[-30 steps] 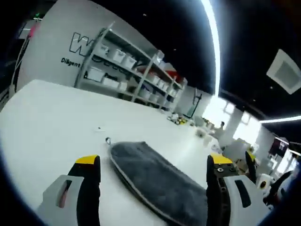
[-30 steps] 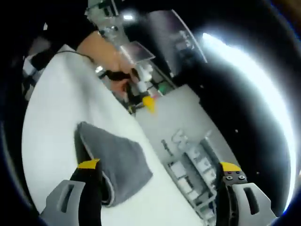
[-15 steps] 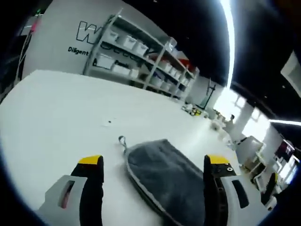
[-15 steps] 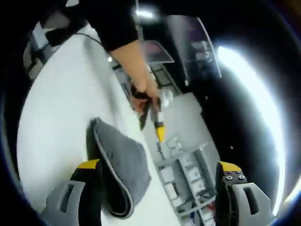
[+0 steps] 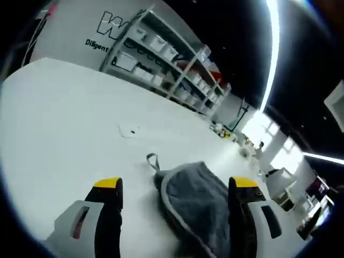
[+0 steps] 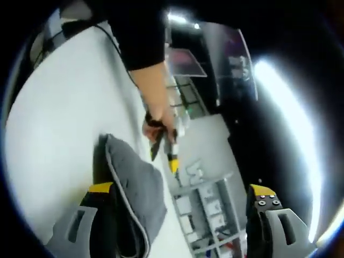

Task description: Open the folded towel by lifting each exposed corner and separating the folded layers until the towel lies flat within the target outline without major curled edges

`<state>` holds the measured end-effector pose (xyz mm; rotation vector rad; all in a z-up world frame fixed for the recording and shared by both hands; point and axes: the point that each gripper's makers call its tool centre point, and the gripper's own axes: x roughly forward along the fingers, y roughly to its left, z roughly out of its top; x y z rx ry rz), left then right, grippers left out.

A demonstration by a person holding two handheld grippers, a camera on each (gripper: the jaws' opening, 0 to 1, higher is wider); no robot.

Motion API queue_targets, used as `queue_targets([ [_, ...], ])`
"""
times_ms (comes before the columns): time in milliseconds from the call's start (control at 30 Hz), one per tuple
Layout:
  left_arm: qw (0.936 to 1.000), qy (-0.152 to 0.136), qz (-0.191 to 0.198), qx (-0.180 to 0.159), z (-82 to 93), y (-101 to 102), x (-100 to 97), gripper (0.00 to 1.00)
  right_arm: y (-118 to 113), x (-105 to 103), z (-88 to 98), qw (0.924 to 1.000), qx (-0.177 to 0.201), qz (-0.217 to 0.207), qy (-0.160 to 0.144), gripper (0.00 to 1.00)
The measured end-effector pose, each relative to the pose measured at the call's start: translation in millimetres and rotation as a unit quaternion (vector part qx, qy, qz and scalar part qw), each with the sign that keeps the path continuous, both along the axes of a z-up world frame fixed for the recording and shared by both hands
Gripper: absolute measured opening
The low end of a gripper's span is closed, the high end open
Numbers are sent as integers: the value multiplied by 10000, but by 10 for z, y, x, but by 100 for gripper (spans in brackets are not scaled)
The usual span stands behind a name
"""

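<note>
**Between the jaws: folded towel lined up, nothing gripped yet**

Ahead of the left gripper [image 5: 172, 188], the grey towel [image 5: 196, 201] lies folded on the white table [image 5: 64, 123], its rounded near end sitting between the two yellow-tipped jaws and slightly toward the right one. A small hanging loop [image 5: 152, 160] sticks out from the towel's far end, just beyond the jaw tips. The jaws stand wide apart with nothing between their pads.

Compared with a second ago, the towel has slid from low and right in this view to nearly centred between the jaws, and the loop now points up the frame. The whole background, shelving [image 5: 161, 54] included, has swung with it, so this reads as the hand re-aiming rather than the towel moving. My judgement: the left gripper is being squared up on the loop end for a first corner lift.

Off the left jaw of the right gripper [image 6: 177, 188], the same towel [image 6: 134, 188] shows its piped edge curving toward the jaw, seemingly touching or just beside it. These jaws are also spread and empty. Beyond the towel, the person's hand [image 6: 156, 121] holds the other gripper, its yellow tip hovering near the towel's far edge. Earlier that hand sat higher and further off; now it is close over the towel.

No layer is separated yet, and the towel is fully folded.
</note>
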<state>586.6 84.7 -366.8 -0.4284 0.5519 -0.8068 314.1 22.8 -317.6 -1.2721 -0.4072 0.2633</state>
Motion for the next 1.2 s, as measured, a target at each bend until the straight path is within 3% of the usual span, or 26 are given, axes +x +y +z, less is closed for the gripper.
queue_targets([
  [167, 10000, 11, -76, -3, 16, 6, 68, 78, -181, 174, 116, 9935, 981, -212, 535, 100],
  [333, 10000, 26, -67, -17, 38, 46, 148, 77, -275, 346, 81, 9862, 1291, -408, 953, 100],
  [433, 9999, 64, -82, 6, 15, 64, 181, 76, -151, 320, 42, 9898, 1037, -190, 964, 98],
  [533, 9999, 103, -99, 40, -10, 58, 146, 75, -3, 247, 19, 9947, 661, -29, 787, 96],
  [667, 9998, 174, -1, -32, 4, 128, 271, 73, 257, 124, 18, 9982, 239, 303, 459, 92],
  [800, 9996, 265, 4, -11, -10, 69, 361, 70, 309, 163, 16, 9993, 72, 236, 279, 89],
  [933, 9996, 281, -90, 20, -20, -54, 407, 66, 254, 185, 120, 9998, 150, 127, 70, 76],
  [1000, 9994, 298, -150, 43, -44, -101, 417, 62, 291, 196, 86, 9997, 48, 233, 106, 71],
  [1067, 9992, 339, -225, 31, -85, -160, 410, 62, 379, 191, -20, 9985, -108, 438, 296, 73],
  [1133, 9991, 356, -242, 0, -93, -175, 414, 62, 391, 195, -100, 9968, 97, 488, 626, 75],
  [1200, 9992, 338, -233, -20, -82, -169, 414, 62, 356, 192, -80, 9959, 224, 481, 738, 74],
])
